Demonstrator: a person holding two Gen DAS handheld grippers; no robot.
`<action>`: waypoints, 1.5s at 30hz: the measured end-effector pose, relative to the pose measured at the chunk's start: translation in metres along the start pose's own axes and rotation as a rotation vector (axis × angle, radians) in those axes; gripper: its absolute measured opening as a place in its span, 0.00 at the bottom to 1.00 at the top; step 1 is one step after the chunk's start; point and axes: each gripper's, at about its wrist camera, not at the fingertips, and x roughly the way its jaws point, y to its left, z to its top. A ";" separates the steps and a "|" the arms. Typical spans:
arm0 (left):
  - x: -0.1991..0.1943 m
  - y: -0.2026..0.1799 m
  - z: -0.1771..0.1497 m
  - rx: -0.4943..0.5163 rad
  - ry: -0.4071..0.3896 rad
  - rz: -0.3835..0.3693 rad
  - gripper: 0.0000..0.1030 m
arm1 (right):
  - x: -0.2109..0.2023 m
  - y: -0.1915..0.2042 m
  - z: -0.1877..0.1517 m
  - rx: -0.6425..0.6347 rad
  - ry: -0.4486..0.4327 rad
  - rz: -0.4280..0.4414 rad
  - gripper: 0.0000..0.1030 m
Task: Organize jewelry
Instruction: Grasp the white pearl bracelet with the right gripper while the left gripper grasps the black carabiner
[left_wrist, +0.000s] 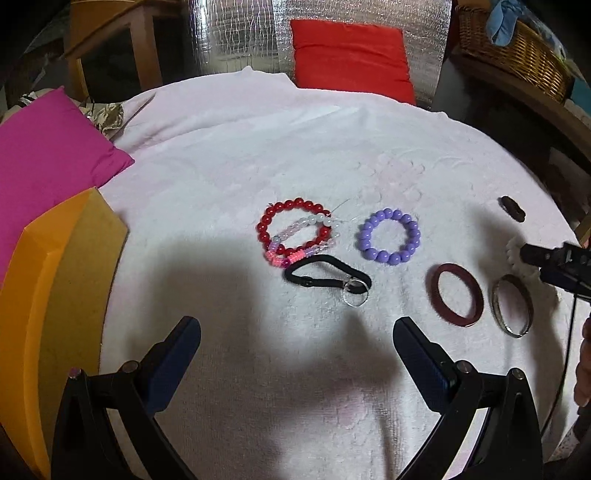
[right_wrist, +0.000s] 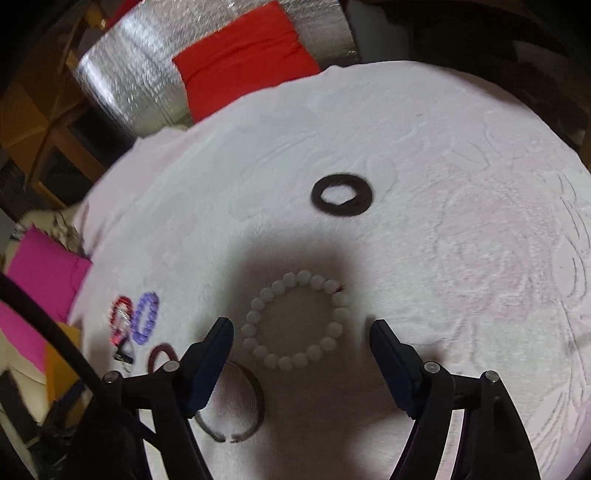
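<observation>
Right tongs (right_wrist: 301, 326) hanging wide apart over the white bracelet (right_wrist: 295, 320) lying flat on the towel (right_wrist: 461, 221) — empty. Left tongs (left_wrist: 295, 332) also gaping, holding nothing. Best approach: dropping lower, pinching one side of the beads — not spanning the ring.

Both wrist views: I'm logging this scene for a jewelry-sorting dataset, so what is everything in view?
Red bead bracelet: 1, red, mid-towel, overlapping the mixed one.
Mixed bead bracelet: 1, clear, pink, lilac, on the red one.
Purple bead bracelet: 1, lilac, right of red.
Black strap: 1, with silver ring, below the red bracelet.
Maroon bangle: 1, right of strap.
Metal bangle: 1, silvery, rightmost.
White bead bracelet: 1, between right tongs.
Dark hair tie: 1, beyond it.
Towel: 1, white.
Cushions: red, pink.
Left tongs: open.
Right tongs: open.
</observation>
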 end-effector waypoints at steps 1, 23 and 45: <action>0.000 0.002 0.001 0.003 -0.001 0.008 1.00 | 0.003 0.006 -0.002 -0.031 -0.009 -0.041 0.76; 0.020 0.005 0.016 -0.073 -0.005 -0.157 0.78 | -0.007 0.006 -0.012 -0.055 -0.100 -0.183 0.22; 0.014 -0.028 0.014 0.035 -0.052 -0.059 0.11 | -0.006 0.002 -0.011 -0.057 -0.099 -0.169 0.22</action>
